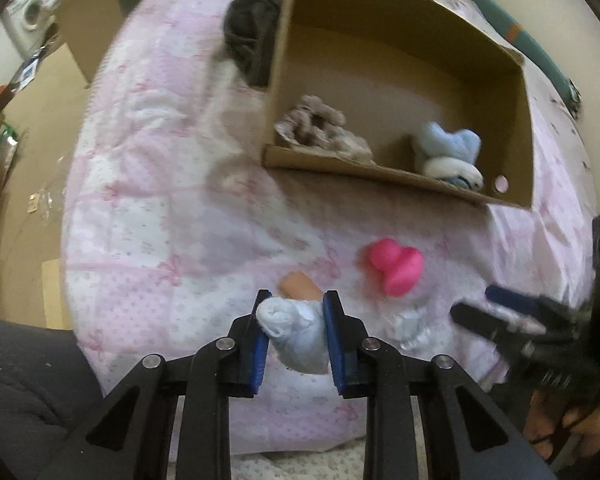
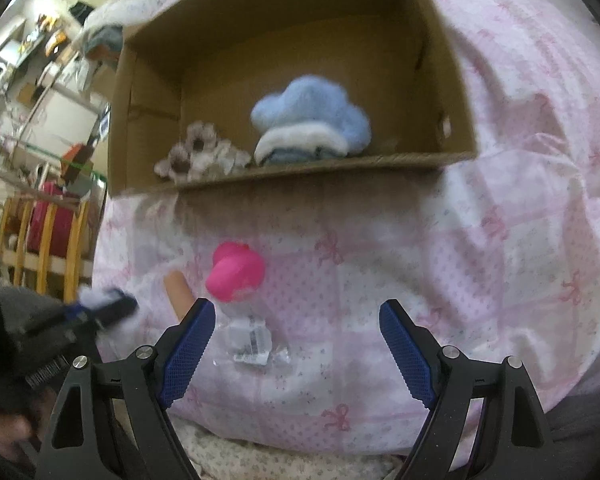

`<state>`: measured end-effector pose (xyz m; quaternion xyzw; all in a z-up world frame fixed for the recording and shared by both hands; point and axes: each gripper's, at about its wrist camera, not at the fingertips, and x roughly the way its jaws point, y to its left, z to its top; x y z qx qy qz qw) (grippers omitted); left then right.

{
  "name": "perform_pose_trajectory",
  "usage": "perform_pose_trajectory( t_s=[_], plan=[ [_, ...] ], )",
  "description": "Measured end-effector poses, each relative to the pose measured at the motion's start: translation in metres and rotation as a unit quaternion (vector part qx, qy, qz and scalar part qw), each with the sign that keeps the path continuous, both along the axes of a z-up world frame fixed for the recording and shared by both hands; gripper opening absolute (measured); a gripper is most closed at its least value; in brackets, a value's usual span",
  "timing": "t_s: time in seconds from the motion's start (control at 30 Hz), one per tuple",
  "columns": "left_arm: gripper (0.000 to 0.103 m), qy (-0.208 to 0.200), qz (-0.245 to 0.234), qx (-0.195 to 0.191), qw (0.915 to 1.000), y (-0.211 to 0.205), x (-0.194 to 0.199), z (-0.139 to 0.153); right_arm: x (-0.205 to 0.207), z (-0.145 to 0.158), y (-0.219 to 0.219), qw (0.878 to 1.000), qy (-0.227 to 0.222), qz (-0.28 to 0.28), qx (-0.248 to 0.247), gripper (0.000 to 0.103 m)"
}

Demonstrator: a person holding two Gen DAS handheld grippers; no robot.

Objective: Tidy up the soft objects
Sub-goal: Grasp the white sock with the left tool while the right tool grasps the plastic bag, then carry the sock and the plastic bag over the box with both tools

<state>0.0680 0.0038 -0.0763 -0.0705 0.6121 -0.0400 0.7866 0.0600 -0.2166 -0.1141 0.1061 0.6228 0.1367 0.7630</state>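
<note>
The left gripper (image 1: 294, 312) is clamped on a pale blue rolled cloth (image 1: 294, 334), its blue pads pressing both sides, the roll lifted just above the pink quilt (image 1: 160, 208); the right gripper (image 2: 296, 336) stands wide apart with nothing between its pads, hovering over a clear plastic wrapper (image 2: 252, 344) that lies on the quilt; just beyond the wrapper sits a bright pink soft toy (image 2: 236, 276), and beside that a small peach-coloured piece (image 2: 179, 288), partly hidden; farther back an open cardboard box (image 1: 396, 172) rests on the quilt; inside it, near the front wall, lie a grey-brown ruffled cloth (image 1: 320, 128) on the left and a blue and white plush (image 1: 450, 152) on the right, apart from each other; a dark garment (image 1: 250, 40) is heaped against the box's outer left side.
</note>
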Motion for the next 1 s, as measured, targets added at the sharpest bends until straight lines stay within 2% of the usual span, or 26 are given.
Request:
perform_pose_trajectory(
  t_s=[0.1,0.17,0.2,0.43,0.5,0.53,0.57,0.67,1.0],
  plan=[
    [0.023,-0.001,0.007,-0.002,1.0000,0.008,0.000,0.002,0.000,-0.011,0.017,0.999,0.020,0.029,0.004,0.089],
    [0.023,-0.002,0.009,-0.002,1.0000,0.011,0.000,0.002,0.001,-0.021,0.030,0.998,0.036,0.049,0.008,0.081],
    [0.023,-0.002,0.011,-0.002,0.9999,0.006,0.000,-0.002,0.001,-0.024,0.036,0.997,0.040,0.059,0.005,0.080],
    [0.023,-0.003,0.019,0.005,0.9998,0.007,-0.001,-0.005,-0.004,-0.044,0.075,0.989,0.032,0.110,-0.093,0.077],
    [0.023,-0.002,0.021,0.004,0.9998,0.007,0.000,-0.006,-0.007,-0.045,0.080,0.987,0.028,0.122,-0.104,0.067],
    [0.023,-0.002,0.022,0.005,0.9998,0.007,0.000,-0.007,-0.009,-0.045,0.081,0.986,0.028,0.126,-0.108,0.054],
    [0.023,-0.002,0.022,0.006,0.9997,0.007,0.000,-0.006,-0.010,-0.046,0.081,0.985,0.027,0.128,-0.113,0.049],
    [0.023,-0.005,0.020,0.011,0.9997,0.006,0.001,-0.007,-0.011,-0.044,0.078,0.986,0.026,0.122,-0.107,0.043],
    [0.023,-0.012,0.025,0.028,0.9992,0.009,0.001,-0.008,-0.028,-0.025,0.065,0.990,0.014,0.118,-0.074,0.041]
  ],
)
